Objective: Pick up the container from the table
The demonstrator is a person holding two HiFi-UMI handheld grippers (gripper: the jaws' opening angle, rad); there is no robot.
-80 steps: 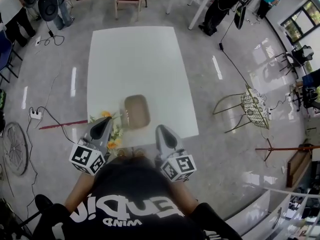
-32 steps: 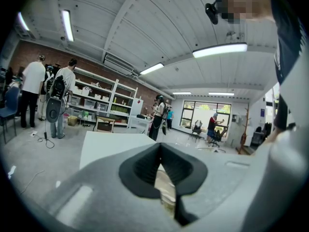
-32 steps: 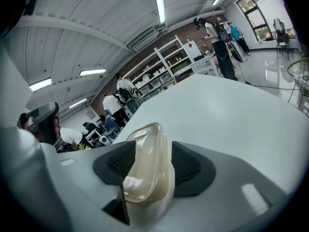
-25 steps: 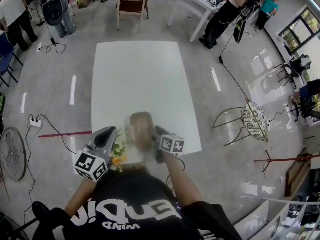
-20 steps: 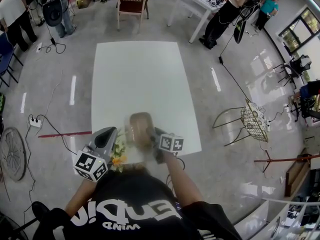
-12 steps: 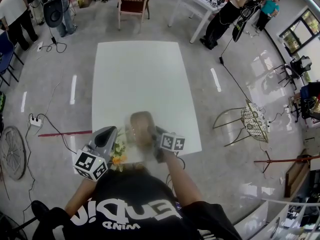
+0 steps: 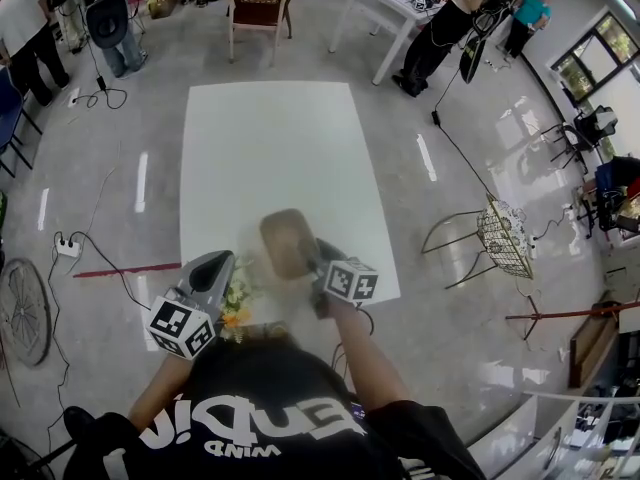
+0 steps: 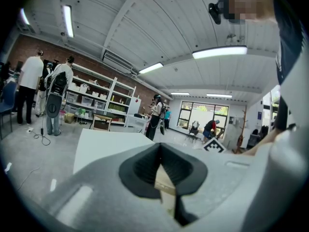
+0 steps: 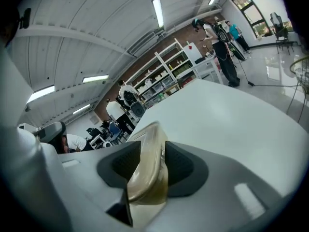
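Observation:
A brownish see-through container hangs tilted above the near edge of the white table. My right gripper has the container's right rim between its pads, and its jaws are closing on it. In the right gripper view the curved rim stands edge-on between the dark pads of the right gripper. My left gripper is to the left of the container, apart from it, jaws together with nothing held. The left gripper view shows the left gripper pointing level across the table.
Yellow and white flowers lie at the table's near left corner, under the left gripper. A wooden chair stands beyond the far edge, a wire chair to the right. Cables and a power strip lie on the floor at left.
The right gripper has risen with the container, which now sits higher and farther up the table in the head view. The left gripper has stayed where it was.

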